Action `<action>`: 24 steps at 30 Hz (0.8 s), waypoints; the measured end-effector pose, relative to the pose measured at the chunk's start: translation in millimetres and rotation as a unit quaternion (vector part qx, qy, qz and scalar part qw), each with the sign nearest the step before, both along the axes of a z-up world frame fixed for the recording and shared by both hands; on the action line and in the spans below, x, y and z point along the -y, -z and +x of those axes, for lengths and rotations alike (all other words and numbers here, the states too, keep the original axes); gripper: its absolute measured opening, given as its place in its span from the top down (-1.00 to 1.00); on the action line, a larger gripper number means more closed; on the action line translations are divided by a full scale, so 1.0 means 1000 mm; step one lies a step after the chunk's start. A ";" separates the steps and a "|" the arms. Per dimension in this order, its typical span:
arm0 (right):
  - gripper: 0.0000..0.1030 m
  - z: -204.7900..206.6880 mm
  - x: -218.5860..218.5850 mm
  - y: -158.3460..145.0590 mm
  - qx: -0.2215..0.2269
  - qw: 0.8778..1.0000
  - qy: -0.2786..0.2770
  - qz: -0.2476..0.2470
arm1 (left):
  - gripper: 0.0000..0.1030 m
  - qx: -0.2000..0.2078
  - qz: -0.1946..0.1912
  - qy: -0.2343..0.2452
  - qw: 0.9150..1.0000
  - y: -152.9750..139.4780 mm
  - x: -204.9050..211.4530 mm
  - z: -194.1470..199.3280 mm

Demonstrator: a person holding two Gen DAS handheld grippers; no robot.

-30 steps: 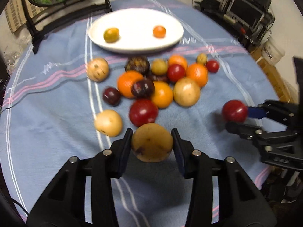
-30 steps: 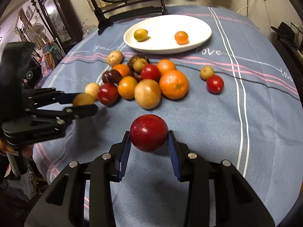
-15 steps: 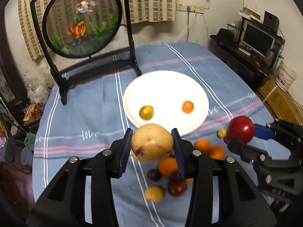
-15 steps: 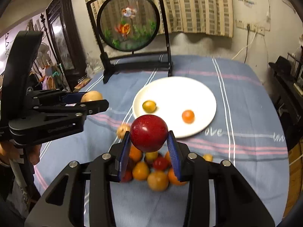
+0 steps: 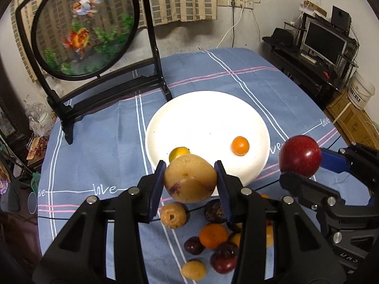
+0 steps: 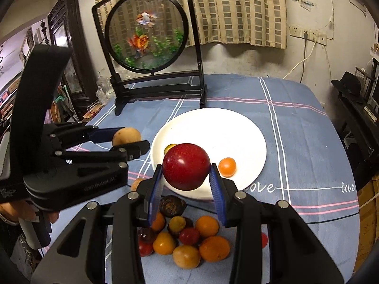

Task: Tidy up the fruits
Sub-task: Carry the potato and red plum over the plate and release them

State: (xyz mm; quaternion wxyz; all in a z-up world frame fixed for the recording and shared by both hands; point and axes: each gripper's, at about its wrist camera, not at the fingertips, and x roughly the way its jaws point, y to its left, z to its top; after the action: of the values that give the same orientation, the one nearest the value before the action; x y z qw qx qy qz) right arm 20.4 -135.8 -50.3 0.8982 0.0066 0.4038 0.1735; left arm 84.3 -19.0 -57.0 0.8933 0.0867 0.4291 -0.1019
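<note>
Fruit pile sits nearest, on the blue cloth, half hidden behind both grippers so can't count it. Left gripper is clamped on a tan pear-ish fruit, right gripper clamped on a red apple, both up in the air. Beyond, white plate w/ a small orange fruit & a yellow-green one, mostly blocked. Goldfish screen at the back.
</note>
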 end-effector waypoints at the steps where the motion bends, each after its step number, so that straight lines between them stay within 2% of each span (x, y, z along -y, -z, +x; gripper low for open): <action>1: 0.24 0.004 0.001 0.001 -0.002 1.000 0.002 -0.001 | 0.18 -0.003 0.002 0.001 1.000 0.003 0.001 0.004; 15: 0.24 0.032 0.007 0.031 -0.035 0.999 0.008 0.000 | 0.18 -0.022 0.003 0.007 1.000 0.027 0.001 0.030; 24: 0.24 0.019 0.025 0.039 -0.049 0.998 0.025 0.007 | 0.18 -0.017 -0.014 -0.010 1.000 0.023 -0.016 0.020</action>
State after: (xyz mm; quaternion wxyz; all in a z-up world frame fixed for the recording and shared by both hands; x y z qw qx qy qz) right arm 39.3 -160.4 -89.6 0.8811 0.0314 0.4463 0.1533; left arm 104.2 -2.9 -79.9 0.8879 0.0682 0.4438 -0.1003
